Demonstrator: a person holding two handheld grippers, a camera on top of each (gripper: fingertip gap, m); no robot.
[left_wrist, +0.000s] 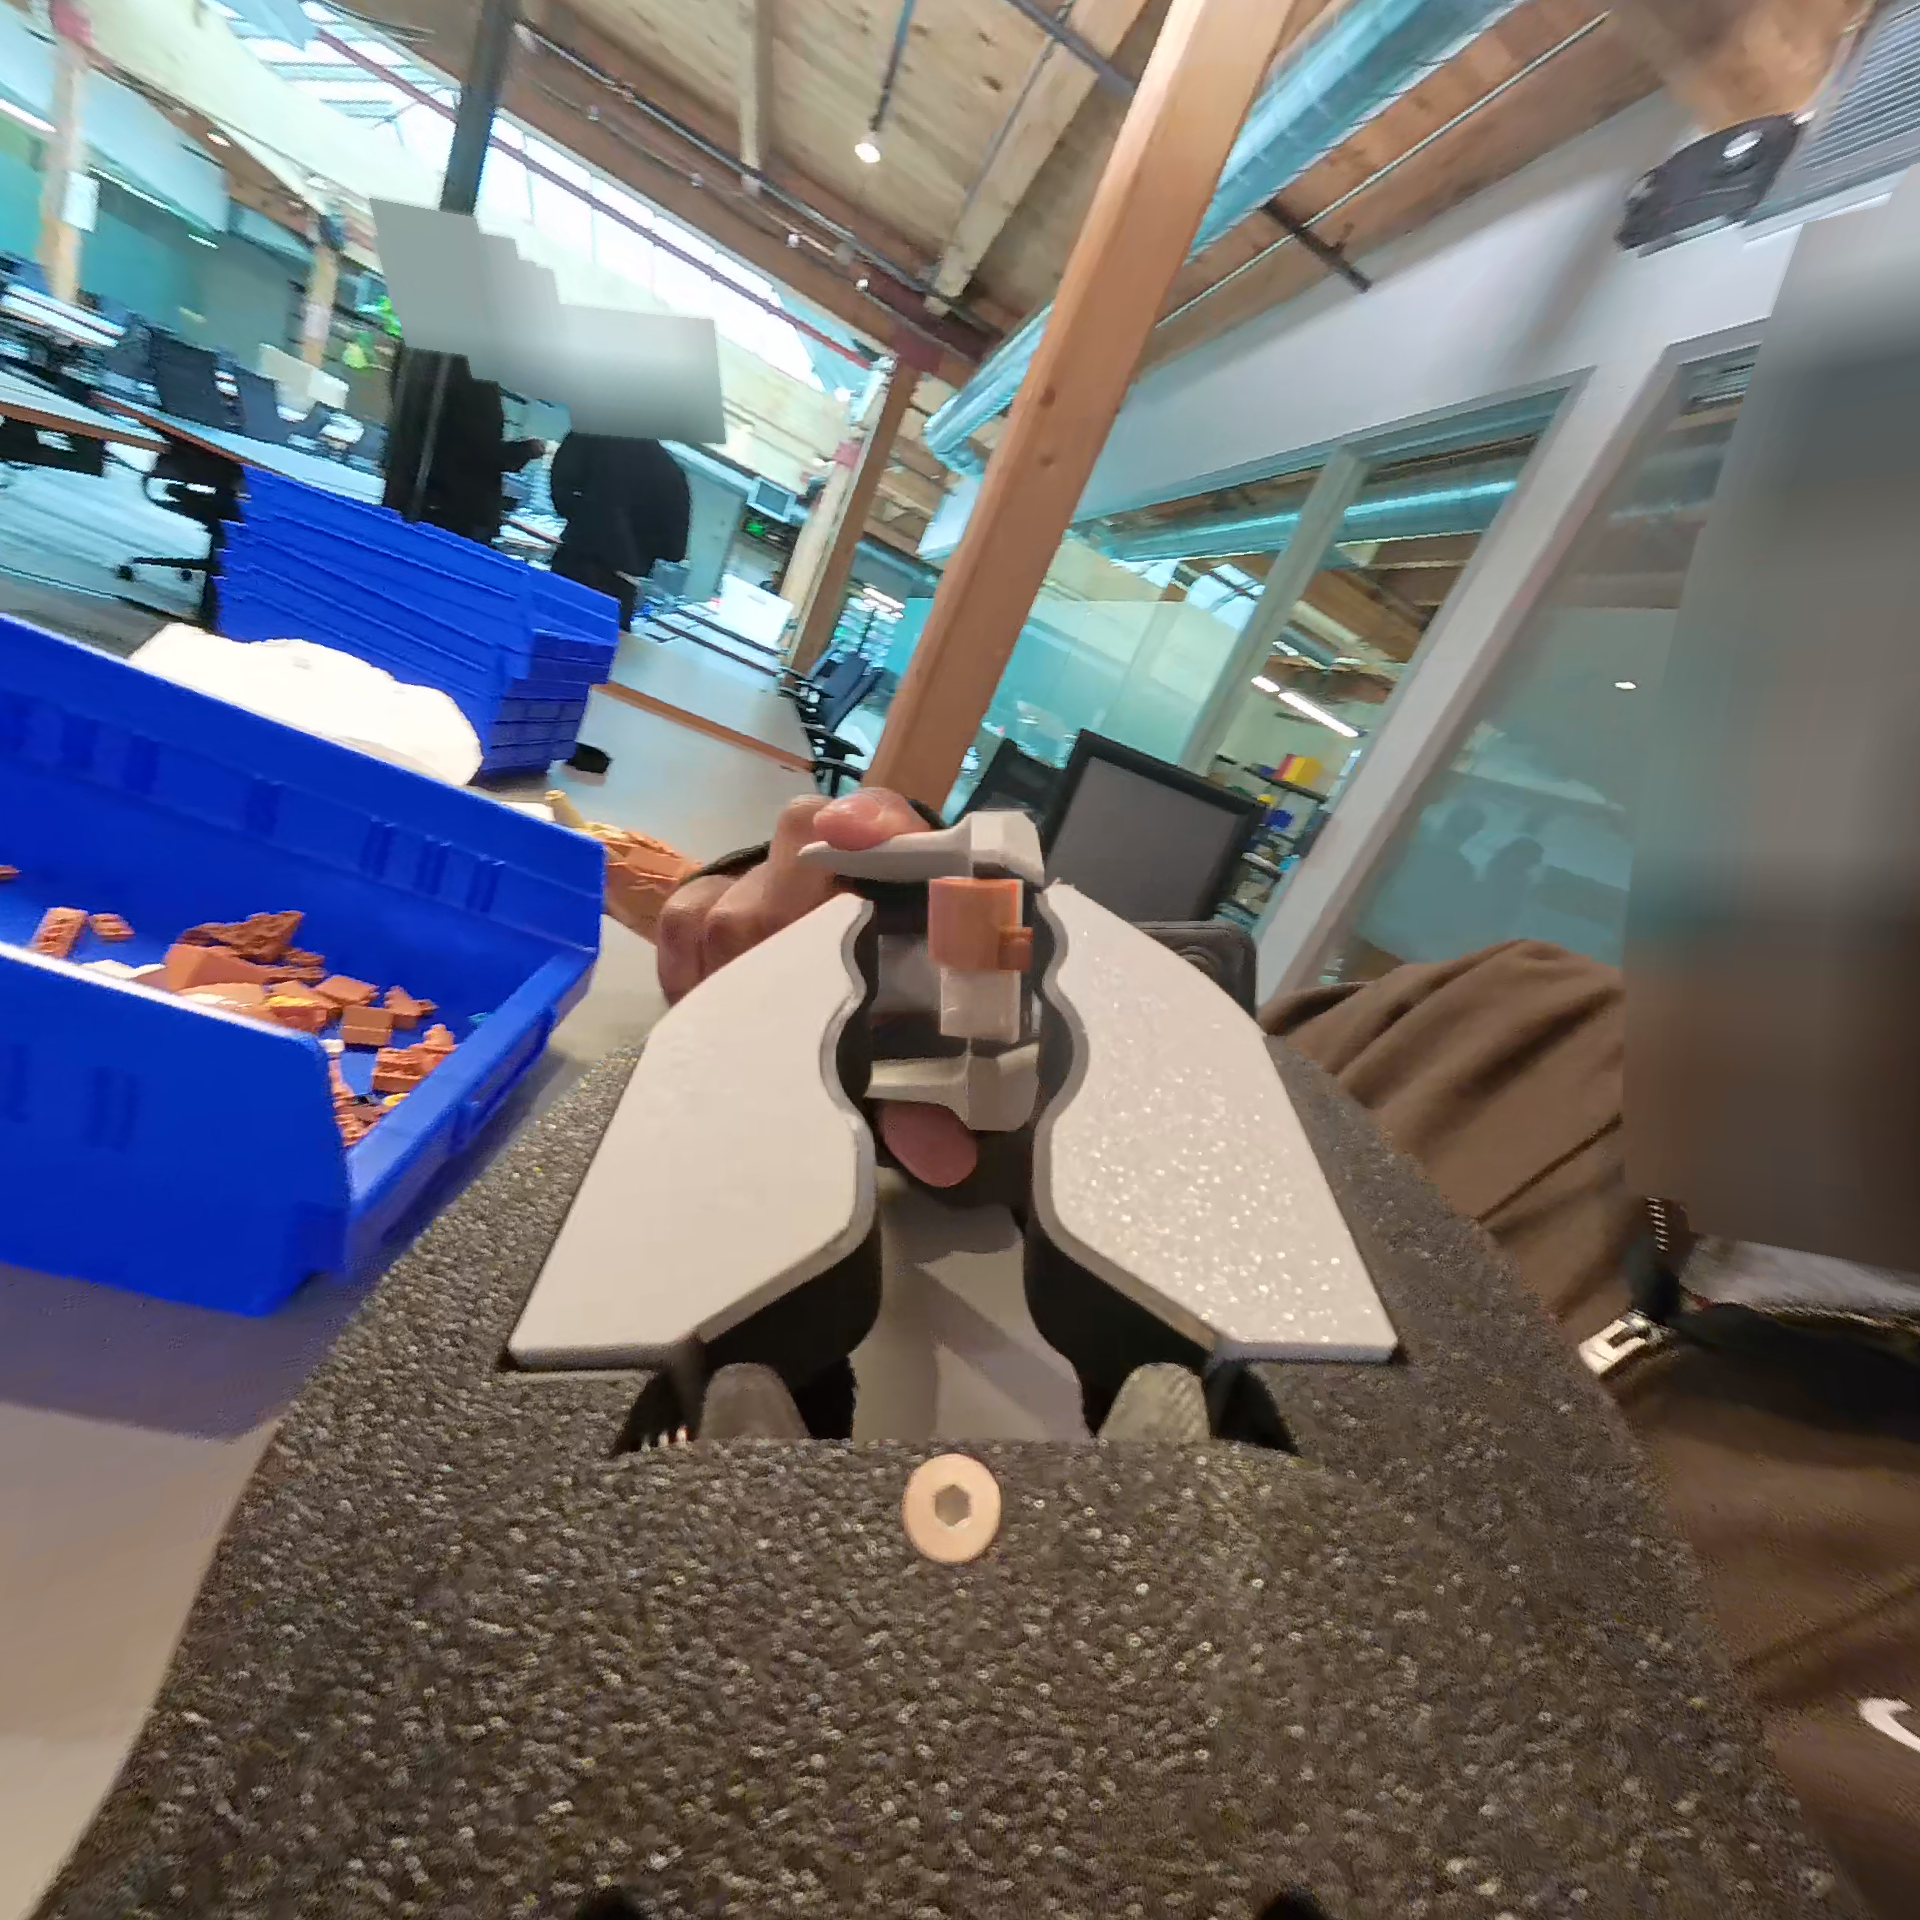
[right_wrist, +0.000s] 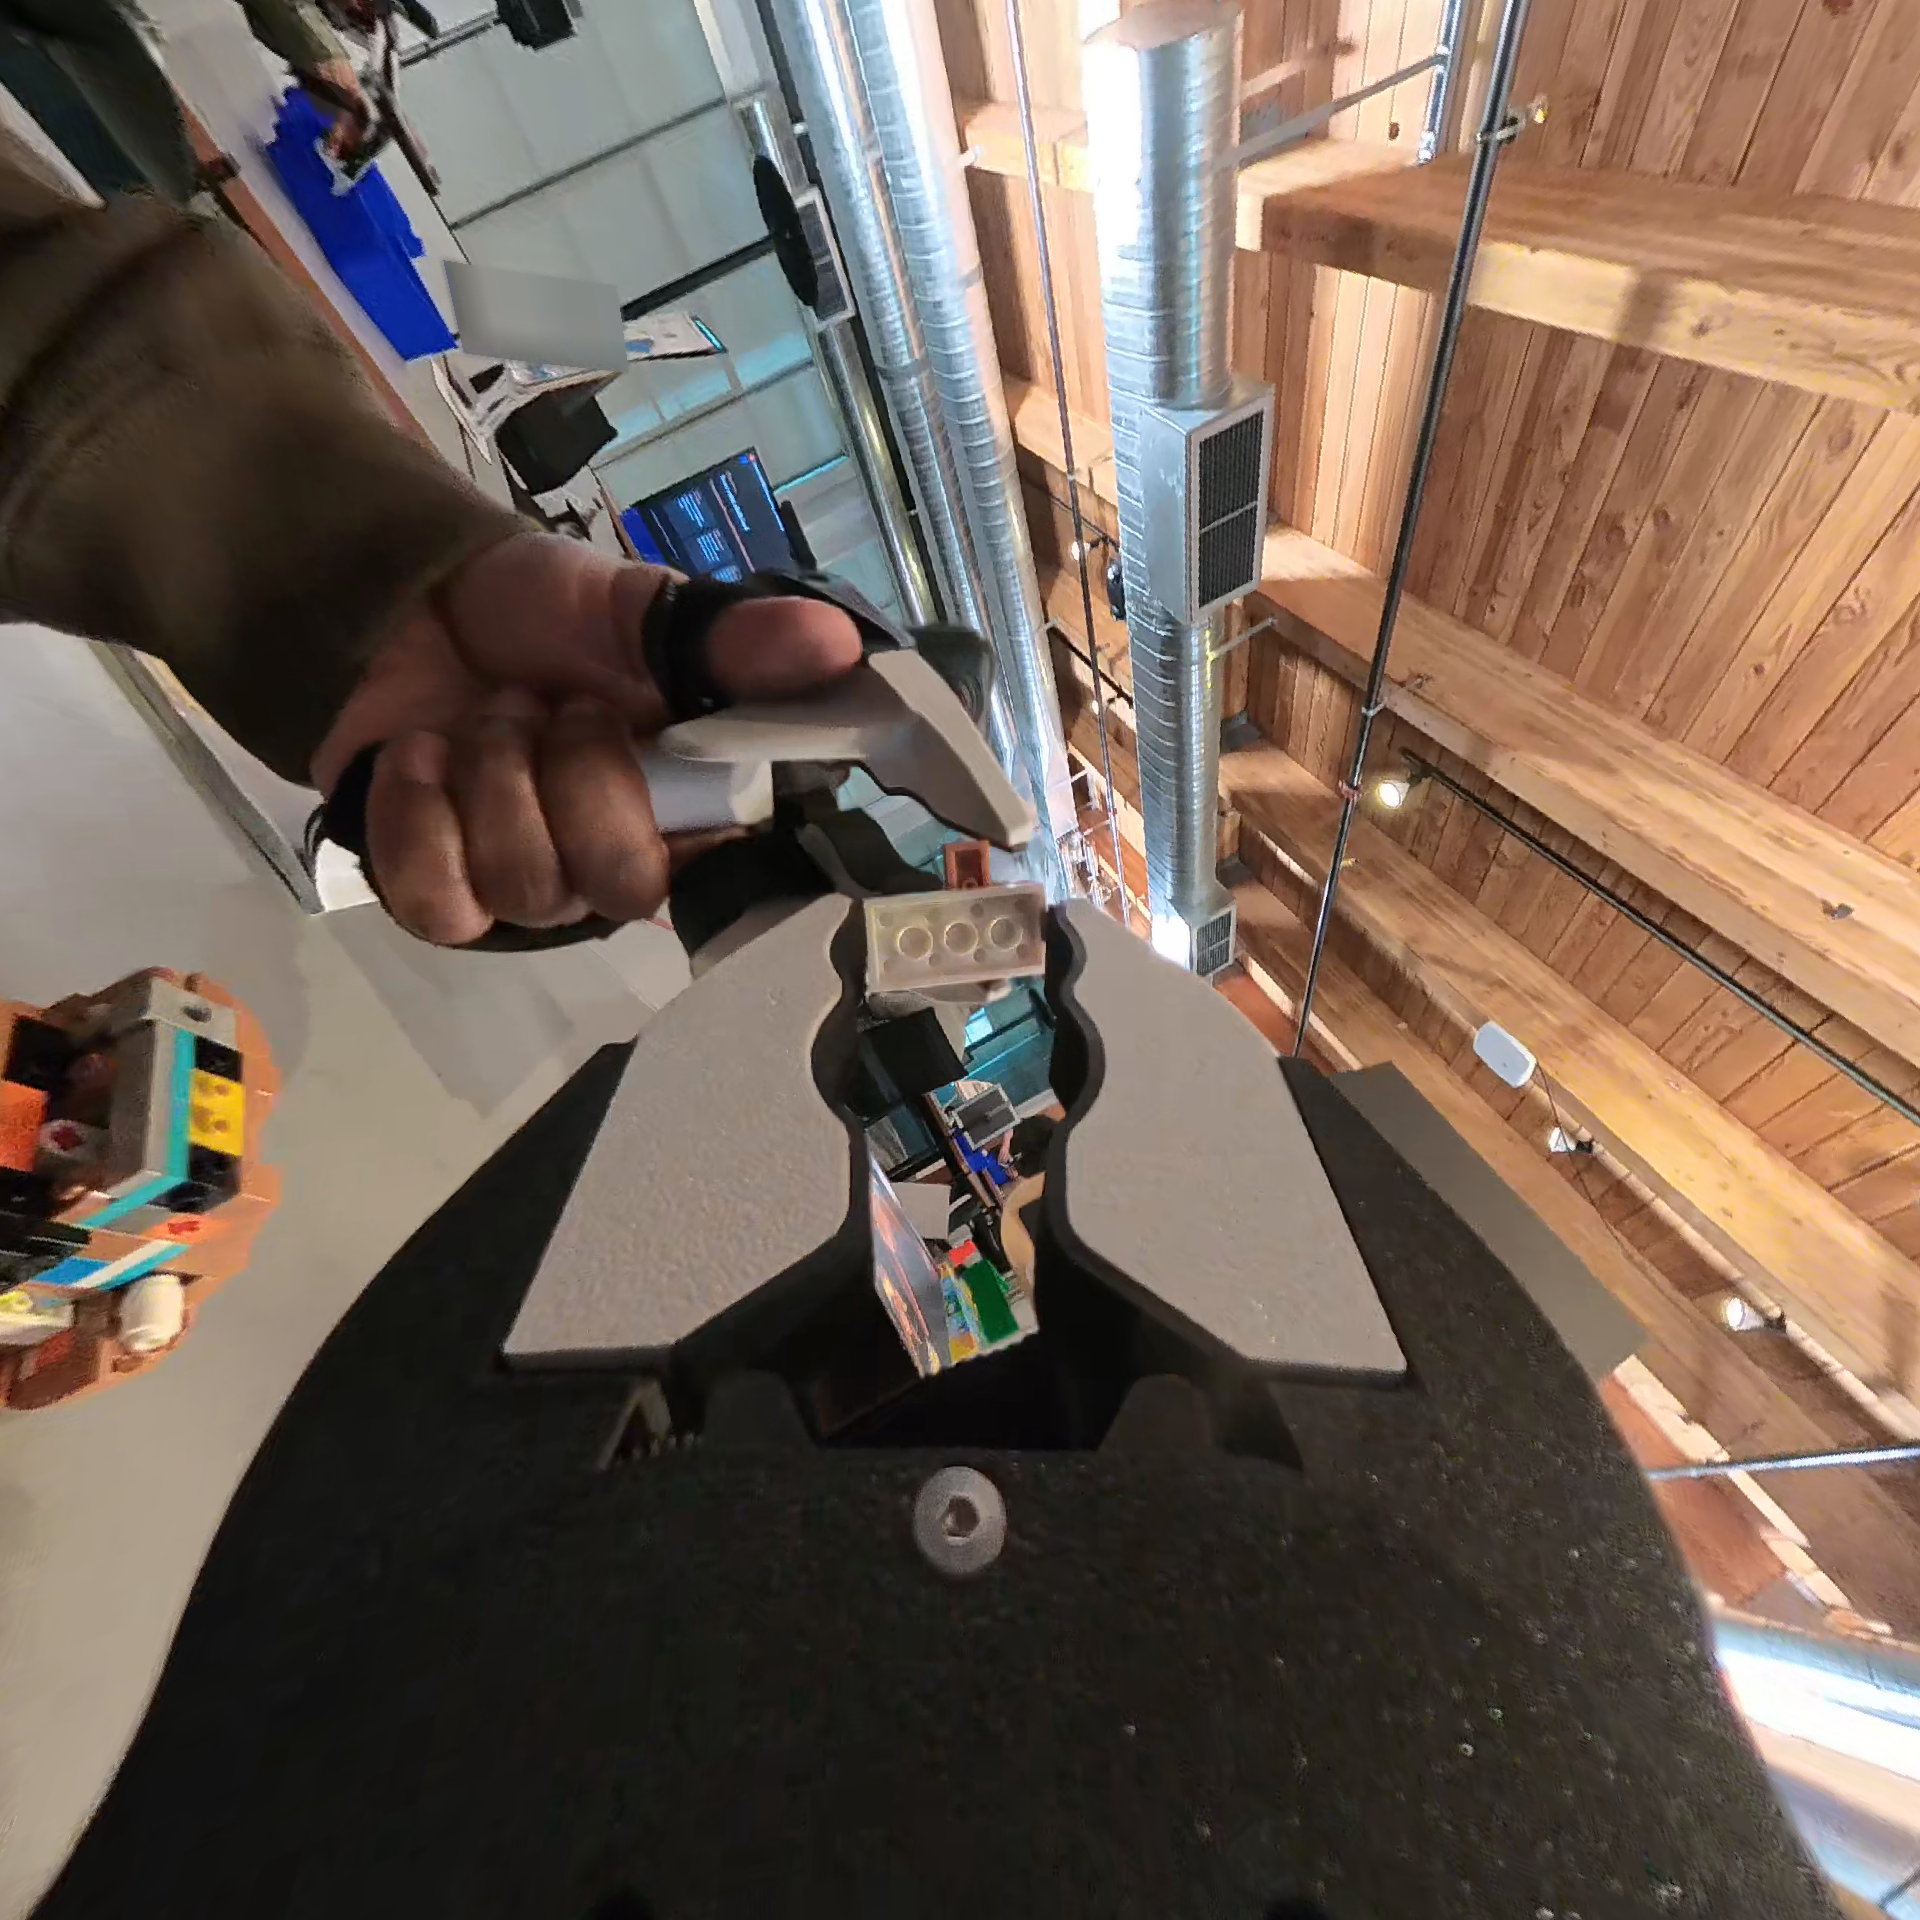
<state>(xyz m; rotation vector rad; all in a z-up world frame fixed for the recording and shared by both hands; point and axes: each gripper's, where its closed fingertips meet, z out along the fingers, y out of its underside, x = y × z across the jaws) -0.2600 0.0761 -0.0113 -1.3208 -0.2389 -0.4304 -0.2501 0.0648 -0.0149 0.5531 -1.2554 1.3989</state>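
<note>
My right claw (right_wrist: 951, 920) is nearly shut, its two tips clamped on the short ends of a white brick (right_wrist: 951, 940). The studded face is turned toward the camera, up in the air and well off the table (right_wrist: 125, 831). My left claw (left_wrist: 956, 904) is narrowed to a small gap. A small orange brick (left_wrist: 971, 914) sits between its tips, touching or just beside the white one, but I cannot tell whether the pads really grip it. In the right view, my hand (right_wrist: 499, 769) brings that claw in from the left.

I judge both bricks to be light, stiff and smooth-sided, so they could twist or slip under a crooked pinch. The flat side walls look like the best place to hold, not the studs or the little peg on the orange one.

To the near left is a blue bin (left_wrist: 312, 852) of loose orange bricks (left_wrist: 301, 987). A built model of coloured bricks (right_wrist: 135, 1143) stands on the table.
</note>
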